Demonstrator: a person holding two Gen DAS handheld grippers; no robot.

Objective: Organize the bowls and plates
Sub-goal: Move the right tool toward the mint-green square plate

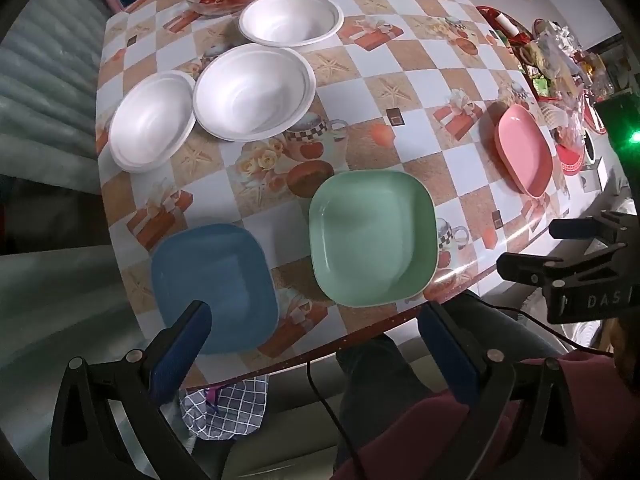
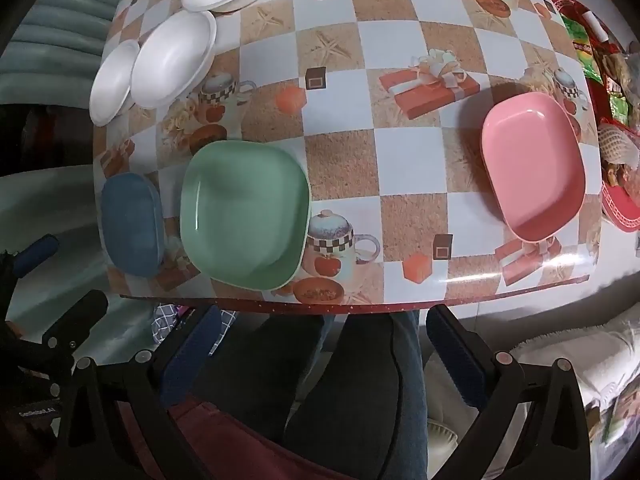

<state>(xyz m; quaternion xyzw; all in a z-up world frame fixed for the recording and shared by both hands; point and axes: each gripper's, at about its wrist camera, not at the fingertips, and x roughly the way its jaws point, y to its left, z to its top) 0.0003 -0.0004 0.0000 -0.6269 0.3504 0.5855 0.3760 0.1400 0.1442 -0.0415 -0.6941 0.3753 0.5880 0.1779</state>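
Jaws of left gripper [image 1: 316, 334] and right gripper [image 2: 324, 344] stand wide apart, empty, above the table [image 2: 400, 160] edge.

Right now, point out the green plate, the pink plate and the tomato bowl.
green plate [image 1: 370, 240]: left wrist view, middle of its flat base.
pink plate [image 2: 534, 164]: right wrist view, middle of its flat base.
tomato bowl [image 1: 200, 6]: left wrist view, bare glass wall beside the tomatoes.
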